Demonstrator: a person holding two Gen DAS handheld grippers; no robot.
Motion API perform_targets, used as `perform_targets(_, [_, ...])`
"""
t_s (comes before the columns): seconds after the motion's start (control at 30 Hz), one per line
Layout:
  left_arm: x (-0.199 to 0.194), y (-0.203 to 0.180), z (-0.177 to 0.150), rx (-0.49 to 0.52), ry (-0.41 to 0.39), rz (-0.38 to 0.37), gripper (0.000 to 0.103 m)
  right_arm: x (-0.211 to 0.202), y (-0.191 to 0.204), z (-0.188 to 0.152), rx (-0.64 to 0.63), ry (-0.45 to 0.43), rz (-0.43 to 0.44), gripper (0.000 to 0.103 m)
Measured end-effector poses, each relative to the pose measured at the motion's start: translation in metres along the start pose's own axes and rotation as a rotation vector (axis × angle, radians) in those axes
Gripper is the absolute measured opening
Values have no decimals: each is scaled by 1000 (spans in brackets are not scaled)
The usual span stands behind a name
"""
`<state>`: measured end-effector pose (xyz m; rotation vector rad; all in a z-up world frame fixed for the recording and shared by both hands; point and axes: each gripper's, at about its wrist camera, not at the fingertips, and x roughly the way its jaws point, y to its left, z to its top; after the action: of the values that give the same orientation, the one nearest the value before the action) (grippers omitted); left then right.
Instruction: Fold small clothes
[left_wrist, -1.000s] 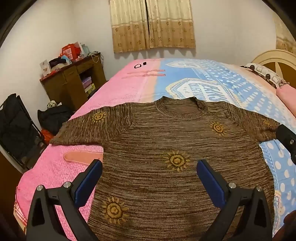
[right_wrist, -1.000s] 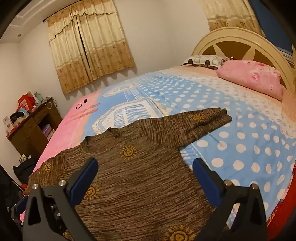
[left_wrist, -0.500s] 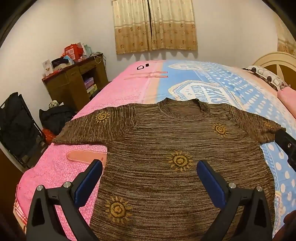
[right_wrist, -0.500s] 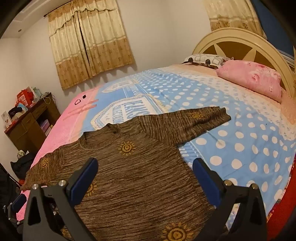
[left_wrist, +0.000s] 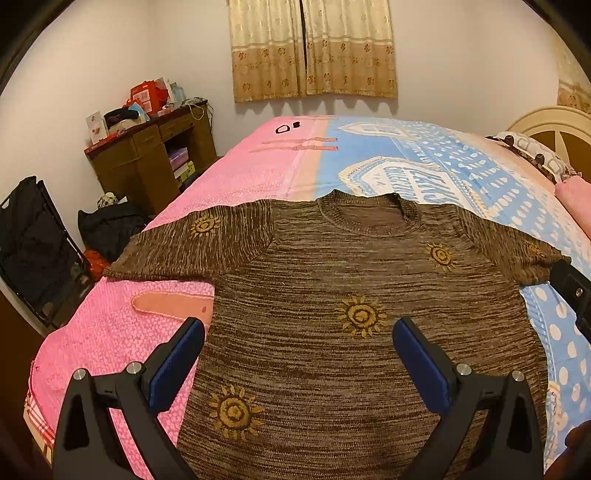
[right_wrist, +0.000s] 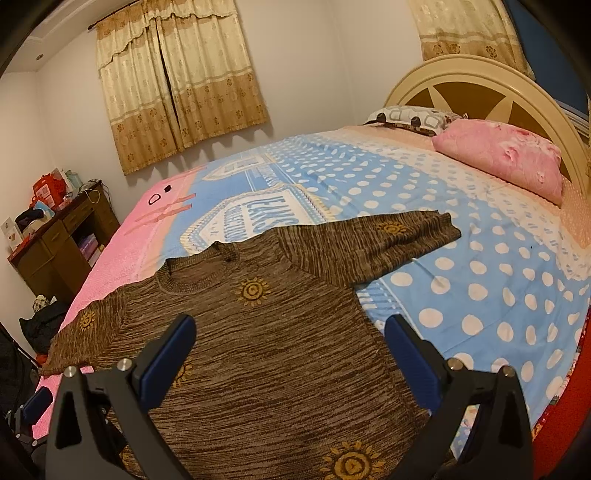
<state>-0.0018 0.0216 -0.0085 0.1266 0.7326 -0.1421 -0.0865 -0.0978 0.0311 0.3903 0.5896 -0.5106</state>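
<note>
A brown knitted sweater (left_wrist: 332, 280) with yellow sun motifs lies spread flat on the bed, neck away from me and both sleeves stretched out sideways. My left gripper (left_wrist: 298, 343) hovers open above the sweater's lower left half, nothing between its blue pads. In the right wrist view the same sweater (right_wrist: 258, 332) fills the lower left, its right sleeve (right_wrist: 391, 243) reaching toward the pillows. My right gripper (right_wrist: 290, 341) hangs open over the sweater's lower right part, holding nothing. A black part of the right gripper (left_wrist: 572, 291) shows at the right edge of the left wrist view.
The bed (left_wrist: 424, 170) carries a pink and blue dotted cover. A pink pillow (right_wrist: 506, 155) and a patterned pillow (right_wrist: 410, 114) lie by the headboard (right_wrist: 476, 85). A cluttered wooden desk (left_wrist: 155, 155) and dark bags (left_wrist: 107, 225) stand left of the bed.
Both grippers have drawn back and lifted slightly, so the sweater sits a little lower and farther in each view. The sweater has not moved; both grippers stay open.
</note>
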Motion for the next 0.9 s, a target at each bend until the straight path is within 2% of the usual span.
perform_targets(0.9, [1,3,0,-11,18,-11,102,0,3,-3,-11,5,3,103])
